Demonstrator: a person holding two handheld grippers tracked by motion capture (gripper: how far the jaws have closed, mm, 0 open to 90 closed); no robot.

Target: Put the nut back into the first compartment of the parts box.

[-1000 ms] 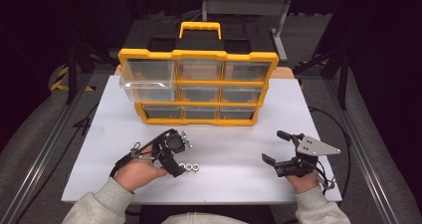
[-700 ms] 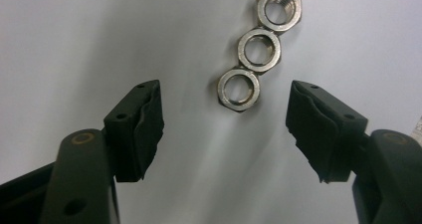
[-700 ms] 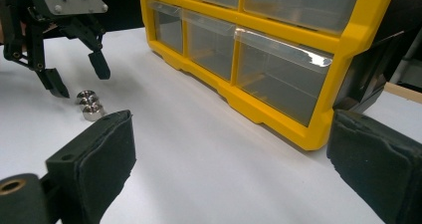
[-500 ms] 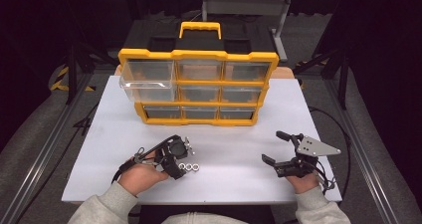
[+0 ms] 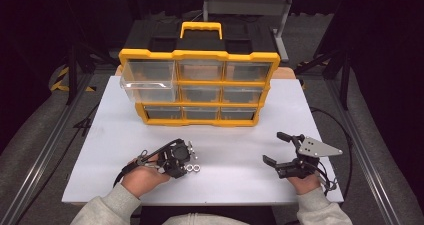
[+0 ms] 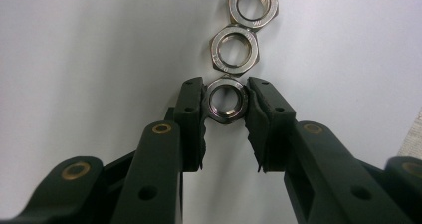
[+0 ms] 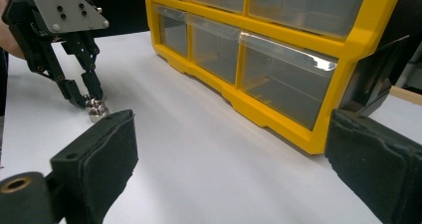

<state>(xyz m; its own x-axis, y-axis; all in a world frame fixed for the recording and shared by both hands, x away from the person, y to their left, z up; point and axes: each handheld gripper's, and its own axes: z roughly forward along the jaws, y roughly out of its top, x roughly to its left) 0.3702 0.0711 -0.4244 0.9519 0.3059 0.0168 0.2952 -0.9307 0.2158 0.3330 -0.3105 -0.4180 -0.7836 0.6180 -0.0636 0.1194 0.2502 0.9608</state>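
1. High view: a yellow drawer cabinet (image 5: 200,87) stands at the back of the white table (image 5: 240,145), its top left clear drawer (image 5: 148,80) pulled out toward the person. The left gripper (image 5: 186,161), held in the left hand (image 5: 142,177), points down at a short row of steel nuts (image 5: 194,168) near the front edge. The right gripper (image 5: 276,147) rests well apart at the right with its jaws spread wide and nothing between them.

2. Left gripper view: three hex nuts lie in a touching line on the table. The nearest nut (image 6: 226,100) sits between the two black jaws, whose pads press against its opposite sides, so the left gripper is pinching it. The middle nut (image 6: 234,50) and far nut (image 6: 253,5) lie beyond the tips.

3. Right gripper view: the right gripper's padded jaws stand far apart, empty. Between them the cabinet's lower drawers (image 7: 278,79) show, and at upper left the left gripper's tips meet the nuts.
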